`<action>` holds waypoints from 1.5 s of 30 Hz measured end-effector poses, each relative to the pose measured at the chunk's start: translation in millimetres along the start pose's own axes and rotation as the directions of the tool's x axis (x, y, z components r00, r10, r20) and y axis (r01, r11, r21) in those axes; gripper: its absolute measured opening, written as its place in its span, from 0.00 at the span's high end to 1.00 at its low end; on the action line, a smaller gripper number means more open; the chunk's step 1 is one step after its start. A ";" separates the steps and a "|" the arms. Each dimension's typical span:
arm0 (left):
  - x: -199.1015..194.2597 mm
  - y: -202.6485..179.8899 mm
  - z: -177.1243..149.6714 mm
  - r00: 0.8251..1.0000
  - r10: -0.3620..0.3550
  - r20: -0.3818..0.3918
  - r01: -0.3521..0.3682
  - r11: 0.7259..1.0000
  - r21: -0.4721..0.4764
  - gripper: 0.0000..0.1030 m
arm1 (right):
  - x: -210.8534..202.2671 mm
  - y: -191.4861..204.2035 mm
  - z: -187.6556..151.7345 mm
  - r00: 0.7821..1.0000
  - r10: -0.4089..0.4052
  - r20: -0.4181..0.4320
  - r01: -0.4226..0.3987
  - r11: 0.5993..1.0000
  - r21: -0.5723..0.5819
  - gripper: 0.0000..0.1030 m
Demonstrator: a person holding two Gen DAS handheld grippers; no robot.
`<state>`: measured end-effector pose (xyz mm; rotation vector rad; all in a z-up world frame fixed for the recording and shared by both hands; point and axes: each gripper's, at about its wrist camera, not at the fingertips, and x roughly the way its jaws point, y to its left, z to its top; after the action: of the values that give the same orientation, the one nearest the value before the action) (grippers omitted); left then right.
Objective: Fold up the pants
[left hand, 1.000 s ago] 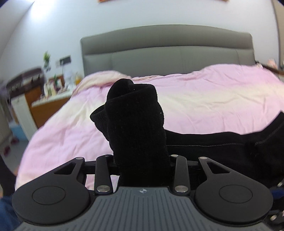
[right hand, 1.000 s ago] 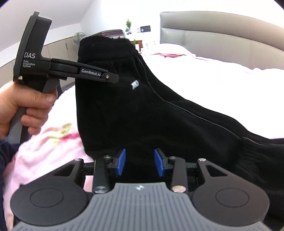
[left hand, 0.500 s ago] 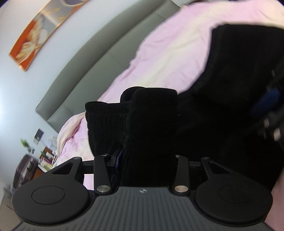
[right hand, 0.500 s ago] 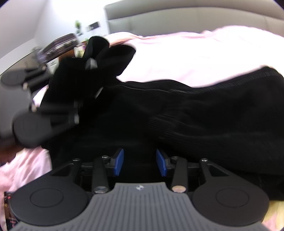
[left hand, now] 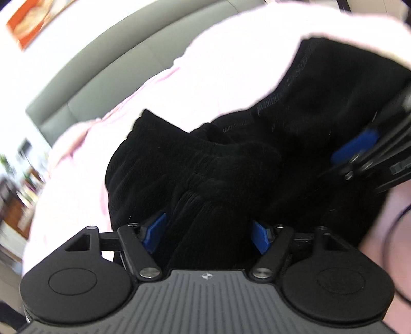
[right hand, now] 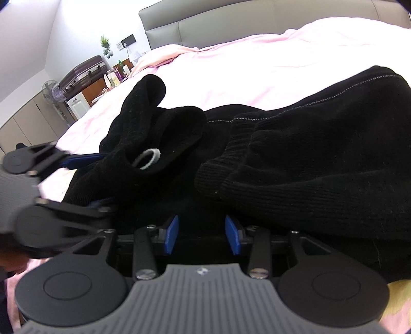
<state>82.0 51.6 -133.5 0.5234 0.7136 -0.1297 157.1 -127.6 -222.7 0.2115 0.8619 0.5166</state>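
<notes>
Black pants (right hand: 308,154) lie bunched on the pink bedcover (right hand: 257,64), their ribbed cuffs (right hand: 226,177) stacked in the middle. A white loop (right hand: 150,159) shows at the waist end on the left. My left gripper (left hand: 206,232) is opening, with a thick ribbed fold of the pants (left hand: 205,159) still between its blue pads and a gap at the left pad. In the right wrist view the left gripper (right hand: 106,182) reaches in from the left, astride that end. My right gripper (right hand: 201,235) is shut on black fabric at the near edge; its blue pad (left hand: 354,147) shows at right.
A grey padded headboard (right hand: 231,23) backs the bed. Left of it stand a bedside unit with bottles (right hand: 113,77), a dark suitcase (right hand: 82,73) and a fan (right hand: 52,90). A person's hand (right hand: 10,264) holds the left gripper at the frame's edge.
Both grippers came down, rolling, and brought the raised pants onto the bedcover. The left jaws spread wide off the fold they were clamping. The right jaws kept their hold.
</notes>
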 end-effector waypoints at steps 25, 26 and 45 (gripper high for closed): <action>40.9 163.2 -79.0 0.855 -0.516 -0.038 0.313 0.574 -0.756 0.00 | 50.4 32.7 82.8 0.971 0.228 -0.075 -0.217 0.967 0.130 0.44; 42.0 164.9 -83.8 0.849 -0.528 -0.022 0.320 0.547 -0.773 0.00 | 60.5 33.2 84.3 0.966 0.237 -0.106 -0.220 0.963 0.154 0.46; 32.8 150.5 -91.3 0.816 -0.575 0.062 0.390 0.468 -0.793 0.31 | 22.8 44.4 49.9 0.928 0.343 -0.147 -0.326 0.936 0.132 0.84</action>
<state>96.1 229.3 -150.7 -0.5633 1.0412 -0.2838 192.3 -76.4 -189.2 0.4214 1.0259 0.8188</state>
